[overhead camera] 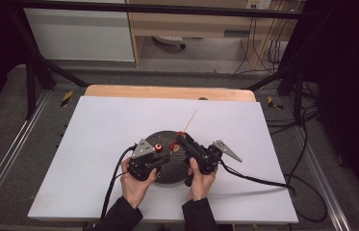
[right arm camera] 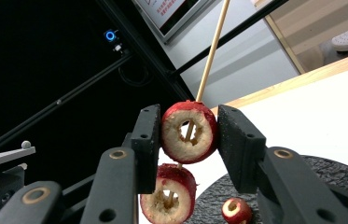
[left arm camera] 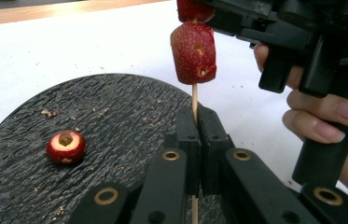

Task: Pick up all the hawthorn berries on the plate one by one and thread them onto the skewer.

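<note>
The left gripper clamps the wooden skewer; the right gripper view shows the right gripper squeezing a cored fruit slice, probably hawthorn.

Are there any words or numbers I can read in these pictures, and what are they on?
No text here can be read.
Sign behind the black frame in the right gripper view: a few red marks, too small and blurred to read.
Left claw, right claw, skewer, fruit pieces and dark plate: no words or numbers on them.
</note>
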A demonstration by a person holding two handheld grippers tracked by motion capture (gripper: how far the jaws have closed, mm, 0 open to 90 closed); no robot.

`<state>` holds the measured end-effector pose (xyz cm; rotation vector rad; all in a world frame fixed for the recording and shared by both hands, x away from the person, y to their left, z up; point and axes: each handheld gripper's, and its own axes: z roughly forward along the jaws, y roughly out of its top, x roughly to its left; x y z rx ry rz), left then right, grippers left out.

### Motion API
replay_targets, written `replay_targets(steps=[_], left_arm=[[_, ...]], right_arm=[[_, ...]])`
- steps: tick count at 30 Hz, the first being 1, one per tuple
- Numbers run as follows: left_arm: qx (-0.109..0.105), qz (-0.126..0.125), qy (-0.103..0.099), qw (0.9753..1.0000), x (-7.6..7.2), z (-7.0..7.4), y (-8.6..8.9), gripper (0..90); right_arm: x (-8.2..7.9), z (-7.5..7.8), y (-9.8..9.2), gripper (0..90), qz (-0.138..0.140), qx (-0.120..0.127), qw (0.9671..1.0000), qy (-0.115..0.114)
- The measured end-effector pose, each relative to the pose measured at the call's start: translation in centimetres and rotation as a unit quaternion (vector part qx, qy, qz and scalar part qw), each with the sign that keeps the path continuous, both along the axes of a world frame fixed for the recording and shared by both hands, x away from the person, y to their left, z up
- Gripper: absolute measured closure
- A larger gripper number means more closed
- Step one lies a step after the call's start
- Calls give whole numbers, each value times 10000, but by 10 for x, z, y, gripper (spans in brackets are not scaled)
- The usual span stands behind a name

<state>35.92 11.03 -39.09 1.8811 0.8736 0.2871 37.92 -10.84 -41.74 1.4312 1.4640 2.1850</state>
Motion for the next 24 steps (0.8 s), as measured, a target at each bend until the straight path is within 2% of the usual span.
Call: replay_targets(steps=[6, 8, 11, 15, 17, 21, 24], left_arm=[[141, 17, 6, 9999, -1, -4, 11, 882], [164, 38, 40, 9999, 0, -6, 18, 881], [224, 65, 72, 9997, -1, -8, 27, 881], [311, 94, 105, 9994, -3, -11, 40, 881], [376, 99, 95, 9992, -5, -12, 46, 881], [400, 158, 123, 9990, -9, -16, 61, 881], [432, 195, 131, 9988, -11, -18, 72, 881]], right_arm=[[1, 4, -8, 485, 105, -193, 9998, -1], [1, 6, -13, 446, 138, -305, 9994, 39], [1, 7, -18, 383, 210, -606, 9979, 95], [1, 5, -21, 286, 313, -1050, 9939, 140], [1, 3, -21, 226, 383, -1196, 9918, 220], [4, -1, -23, 115, 522, -1695, 9835, 351], [5, -4, -24, 82, 625, -1911, 9786, 432]])
